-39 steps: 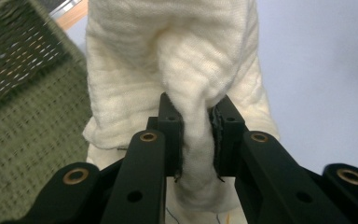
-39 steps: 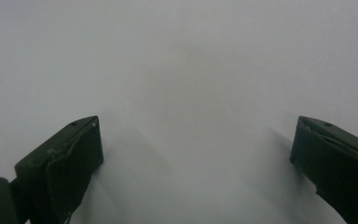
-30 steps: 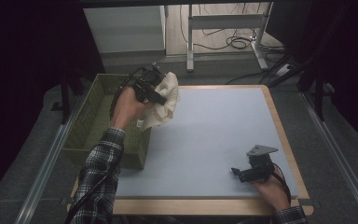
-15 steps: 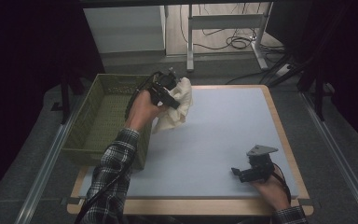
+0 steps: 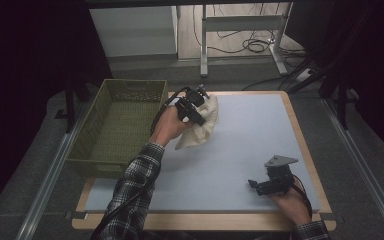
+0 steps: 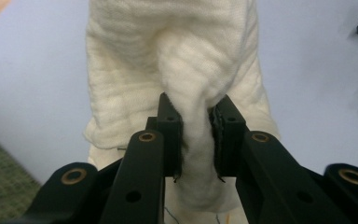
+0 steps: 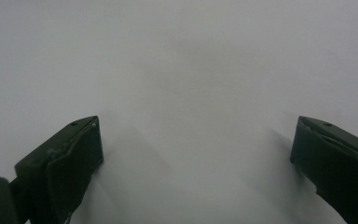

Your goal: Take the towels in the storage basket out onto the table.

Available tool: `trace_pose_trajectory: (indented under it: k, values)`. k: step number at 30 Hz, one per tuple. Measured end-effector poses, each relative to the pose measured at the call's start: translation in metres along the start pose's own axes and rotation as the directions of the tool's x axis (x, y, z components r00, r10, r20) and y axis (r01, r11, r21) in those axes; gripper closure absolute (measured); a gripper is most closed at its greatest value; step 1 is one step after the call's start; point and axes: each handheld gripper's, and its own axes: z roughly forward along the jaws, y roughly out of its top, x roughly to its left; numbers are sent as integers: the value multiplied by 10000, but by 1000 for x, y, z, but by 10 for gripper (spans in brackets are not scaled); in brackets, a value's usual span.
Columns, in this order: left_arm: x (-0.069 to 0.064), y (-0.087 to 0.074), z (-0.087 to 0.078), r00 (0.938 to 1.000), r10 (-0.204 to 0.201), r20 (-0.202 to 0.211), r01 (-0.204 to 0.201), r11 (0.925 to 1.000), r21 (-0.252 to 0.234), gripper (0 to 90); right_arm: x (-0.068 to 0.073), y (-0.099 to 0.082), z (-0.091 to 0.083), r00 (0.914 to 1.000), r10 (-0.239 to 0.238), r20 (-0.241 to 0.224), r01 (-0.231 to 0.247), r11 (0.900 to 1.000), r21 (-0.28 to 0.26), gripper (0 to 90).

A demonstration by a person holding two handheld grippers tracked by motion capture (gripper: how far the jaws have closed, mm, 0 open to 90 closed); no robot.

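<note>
A cream knitted cloth [image 5: 202,127] hangs from my left gripper [image 5: 196,106] over the pale blue mat, just right of the green basket [image 5: 115,125]. In the left gripper view the two black jaws pinch a fold of the cloth [image 6: 186,70], and the left gripper [image 6: 196,140] is shut on it; the cloth's lower end trails toward the mat. My right gripper [image 5: 260,185] rests low near the mat's front right corner. In the right gripper view its jaws stand wide apart, and the right gripper [image 7: 196,163] holds nothing.
The green slatted basket stands at the table's left edge, its floor bare. The blue mat [image 5: 250,135] covers the wooden tabletop [image 5: 300,130]. Behind the table are a white cabinet [image 5: 135,30], metal frame legs [image 5: 203,40] and floor cables [image 5: 252,45].
My left hand has carried the cloth rightward and downward, from above the basket's rim to over the mat. The right gripper has kept still.
</note>
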Motion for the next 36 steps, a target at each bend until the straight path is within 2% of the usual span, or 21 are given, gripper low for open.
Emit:
trace_pose_trajectory:
  k: [12, 17, 30, 31, 36]
  values:
    - [-18, 3, 49, 9990, 141, 413, -147, 9998, 124, 760, 0, 0, 0, 10000, -2, -9, 2, 10000, -5, 22]
    - [-23, 1, 69, 9988, 182, 451, -189, 9997, 151, 754, 0, 0, 0, 10000, -10, -7, 10, 10000, -2, 22]
    - [-34, -6, 101, 9988, 150, 460, -142, 9997, -188, 730, 0, 0, 0, 10000, 7, -11, -7, 10000, -4, 22]
    - [-34, -7, 104, 9987, 254, 452, -249, 9996, -114, 727, 0, 0, 0, 10000, -16, 3, 16, 10000, -5, 22]
    - [-37, -13, 118, 9982, 261, 537, -251, 9995, -183, 668, 0, 0, 0, 10000, 0, -15, 0, 10000, -1, 22]
